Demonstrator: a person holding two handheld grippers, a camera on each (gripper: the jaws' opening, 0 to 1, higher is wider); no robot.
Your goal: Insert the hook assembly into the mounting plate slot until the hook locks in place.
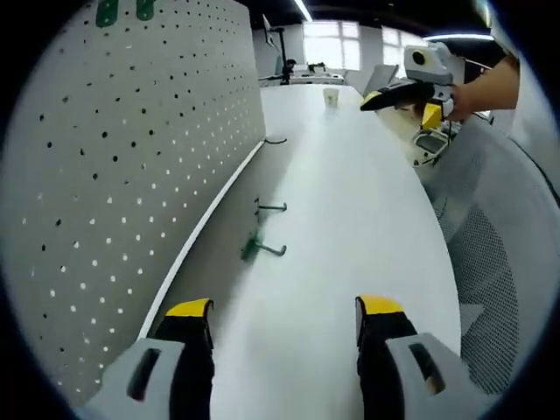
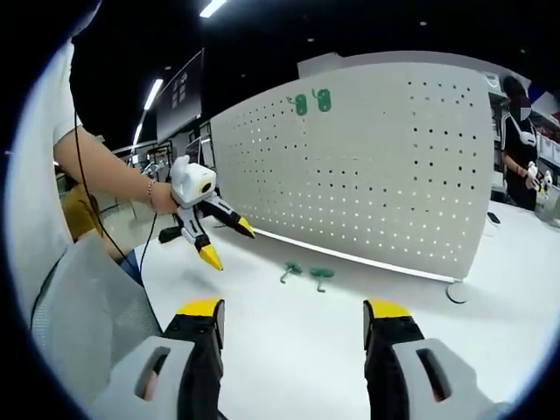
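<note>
Left gripper agape, right gripper likewise (both empty)

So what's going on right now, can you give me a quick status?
Left gripper open, empty. Right gripper open, empty. Two green hooks lying on the white table by the pegboard, untouched. Nothing in the way.

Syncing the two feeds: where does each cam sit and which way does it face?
Left gripper view: rides the left gripper, looks along the table beside the pegboard; right gripper and forearm ahead.
Right gripper view: rides the right gripper, faces the pegboard front; left gripper at left.
Shared: pegboard, table, green hooks.
</note>
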